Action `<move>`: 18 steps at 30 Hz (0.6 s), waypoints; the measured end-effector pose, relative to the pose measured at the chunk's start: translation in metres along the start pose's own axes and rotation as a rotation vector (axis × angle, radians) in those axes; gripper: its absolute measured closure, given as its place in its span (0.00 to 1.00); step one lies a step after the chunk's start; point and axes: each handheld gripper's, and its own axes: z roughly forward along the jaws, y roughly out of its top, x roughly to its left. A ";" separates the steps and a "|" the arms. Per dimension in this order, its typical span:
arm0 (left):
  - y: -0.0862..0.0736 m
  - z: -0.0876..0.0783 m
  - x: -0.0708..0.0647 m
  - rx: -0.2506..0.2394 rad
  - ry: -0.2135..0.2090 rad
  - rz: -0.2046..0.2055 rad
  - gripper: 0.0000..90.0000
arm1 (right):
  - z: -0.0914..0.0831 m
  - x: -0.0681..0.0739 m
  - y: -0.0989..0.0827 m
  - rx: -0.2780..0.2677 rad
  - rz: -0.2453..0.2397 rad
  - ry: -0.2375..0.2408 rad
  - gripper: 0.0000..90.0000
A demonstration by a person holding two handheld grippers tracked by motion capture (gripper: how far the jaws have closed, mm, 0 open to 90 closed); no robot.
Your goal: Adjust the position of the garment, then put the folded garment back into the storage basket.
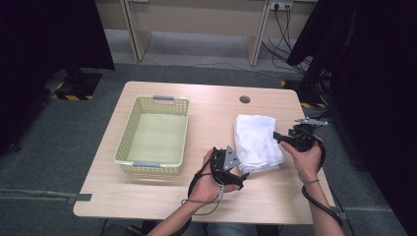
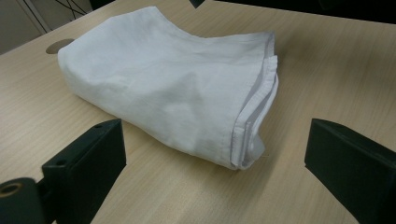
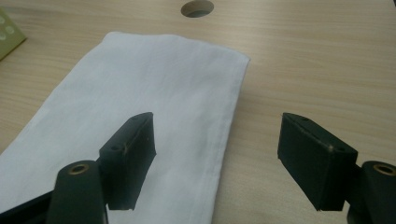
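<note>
On the worktop (image 1: 206, 196), a folded white cloth (image 1: 256, 141) lies right of centre, between the two tongs and well apart from the yellow basket (image 1: 129, 142) on the left. The left tongs (image 1: 239, 174) are spread wide just off the cloth's near corner, nothing between the jaws. The right tongs (image 1: 276, 136) are also spread, hovering above the cloth's right edge without touching it.

The step in hand appears to be lifting the folded cloth.

1. Lower each set of tongs over an edge so that every layer sits between the jaws.
2. Close on the stacked hem (image 2: 252, 121), not on the top layer alone, or the fold may open.
3. Raise both ends together.

The cloth's long axis runs away from the person, toward the cable hole (image 1: 245, 99).
</note>
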 end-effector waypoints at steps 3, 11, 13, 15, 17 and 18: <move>-0.003 -0.001 -0.001 -0.006 0.006 0.006 0.05 | -0.001 -0.002 0.000 0.002 0.002 -0.006 0.30; -0.014 -0.002 -0.005 -0.001 0.008 0.004 0.06 | 0.003 -0.004 0.005 0.022 0.011 -0.006 0.28; -0.015 0.000 -0.006 -0.004 0.014 0.006 0.06 | 0.004 -0.002 0.008 0.026 0.008 -0.004 0.28; -0.016 0.002 -0.007 -0.003 0.022 0.012 0.06 | 0.005 -0.001 0.011 0.026 -0.005 -0.003 0.27; -0.016 0.005 -0.009 -0.003 0.027 0.016 0.07 | 0.006 -0.001 0.012 0.025 -0.002 -0.001 0.27; -0.016 0.006 -0.010 0.001 0.029 0.021 0.07 | 0.006 -0.001 0.013 0.024 -0.001 -0.001 0.27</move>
